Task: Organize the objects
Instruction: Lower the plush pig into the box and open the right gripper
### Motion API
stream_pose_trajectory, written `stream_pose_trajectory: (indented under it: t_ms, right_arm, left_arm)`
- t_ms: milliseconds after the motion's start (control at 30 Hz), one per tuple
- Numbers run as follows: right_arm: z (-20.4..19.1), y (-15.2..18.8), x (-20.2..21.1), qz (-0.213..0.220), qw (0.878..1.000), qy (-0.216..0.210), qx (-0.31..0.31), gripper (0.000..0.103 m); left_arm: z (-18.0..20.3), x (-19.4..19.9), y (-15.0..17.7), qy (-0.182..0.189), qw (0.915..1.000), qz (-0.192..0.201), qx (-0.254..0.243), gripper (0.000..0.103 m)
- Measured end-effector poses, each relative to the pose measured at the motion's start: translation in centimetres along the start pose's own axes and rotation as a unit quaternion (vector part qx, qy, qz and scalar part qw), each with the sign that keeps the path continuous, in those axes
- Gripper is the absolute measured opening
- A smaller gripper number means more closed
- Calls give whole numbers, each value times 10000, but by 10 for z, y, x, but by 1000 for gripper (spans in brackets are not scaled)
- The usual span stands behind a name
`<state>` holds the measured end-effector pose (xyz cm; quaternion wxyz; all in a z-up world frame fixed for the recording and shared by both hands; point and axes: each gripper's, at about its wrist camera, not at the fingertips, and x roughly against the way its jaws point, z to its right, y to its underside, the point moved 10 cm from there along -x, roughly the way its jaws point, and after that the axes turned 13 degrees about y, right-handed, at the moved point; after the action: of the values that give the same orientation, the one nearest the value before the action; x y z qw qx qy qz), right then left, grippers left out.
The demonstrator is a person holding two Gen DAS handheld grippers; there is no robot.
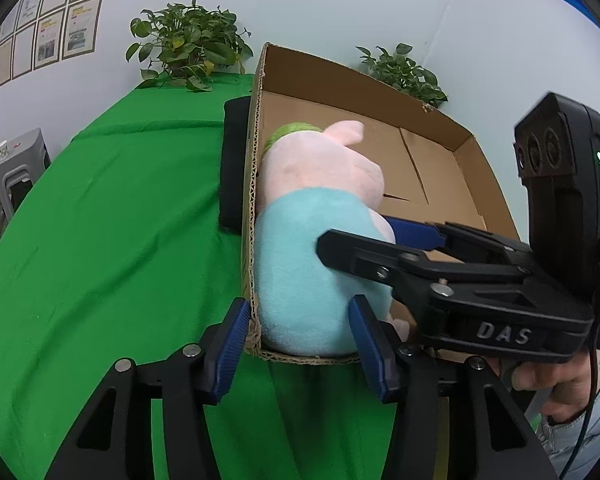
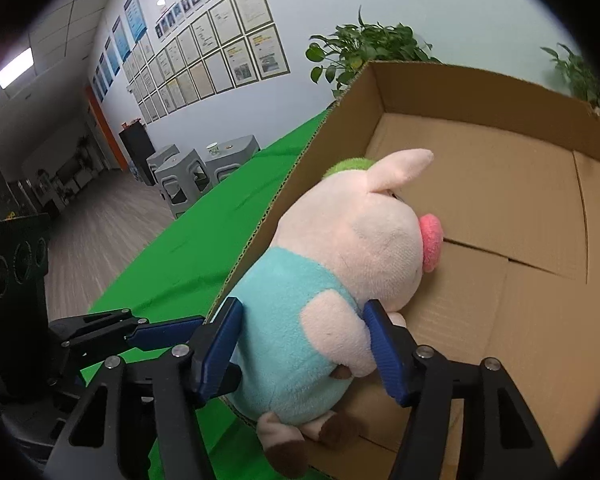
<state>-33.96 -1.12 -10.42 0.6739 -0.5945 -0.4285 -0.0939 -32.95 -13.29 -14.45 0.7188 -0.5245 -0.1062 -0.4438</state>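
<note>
The pig (image 2: 319,280) sits in the box (image 2: 499,184), against its 9 o'clock wall. The right gripper (image 2: 305,344) straddles its body, grip unclear. The left gripper (image 1: 300,344) straddles pig and wall, grip unclear.

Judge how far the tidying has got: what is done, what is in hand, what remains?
Done: the plush pig sits inside the cardboard box, against its wall. In hand: both the left gripper and right gripper straddle it; grip unclear. Left: letting go. No other loose objects show.

Plush pig (image 2: 319,292) in cardboard box (image 2: 499,184), between right gripper (image 2: 303,344) fingers
</note>
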Motion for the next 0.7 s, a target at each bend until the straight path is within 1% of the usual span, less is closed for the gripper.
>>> stream_pose_trajectory:
  t_ms: [67, 100, 200, 333, 400, 467, 500, 533, 567, 600, 633, 700]
  right_arm:
    - [1, -2, -2, 40, 10000, -12, -15, 63]
    - [1, -3, -2, 58, 10000, -10, -12, 65]
    - [-2, -1, 0, 134, 9999, -84, 26, 83]
    - [-1, -4, 11, 308, 9992, 178, 156, 83]
    - [3, -7, 27, 515, 9977, 383, 233, 84]
    - [10, -9, 48, 765, 9946, 638, 292, 86]
    - [14, -10, 56, 871, 9930, 746, 274, 86]
    - [20, -10, 66, 981, 9909, 891, 214, 87]
    - [28, -8, 79, 1081, 9877, 1119, 128, 87]
    - [33, -7, 88, 1173, 9842, 1327, 61, 89]
    - [37, -4, 101, 1292, 9805, 1482, -1, 94]
    - [44, 4, 125, 1502, 9745, 1664, -125, 102]
  left_arm:
    - [2, -1, 0, -27, 10000, -20, -65, 49]
    - [3, -1, 0, -25, 10000, -35, -81, 49]
    - [9, 0, 3, -58, 9998, -77, -197, 49]
    - [9, 4, 6, -230, 9992, -67, -314, 49]
    - [11, 11, 6, -363, 9985, 31, -416, 49]
    - [17, 23, 5, -580, 9965, 204, -571, 50]
    - [20, 28, 4, -670, 9953, 272, -642, 55]
    - [23, 35, 3, -815, 9933, 382, -722, 70]
    - [26, 44, 2, -996, 9905, 543, -781, 80]
    - [30, 53, -1, -1146, 9872, 735, -831, 95]
    - [37, 64, -3, -1245, 9832, 990, -896, 103]
    - [50, 77, -2, -1250, 9800, 1209, -969, 103]
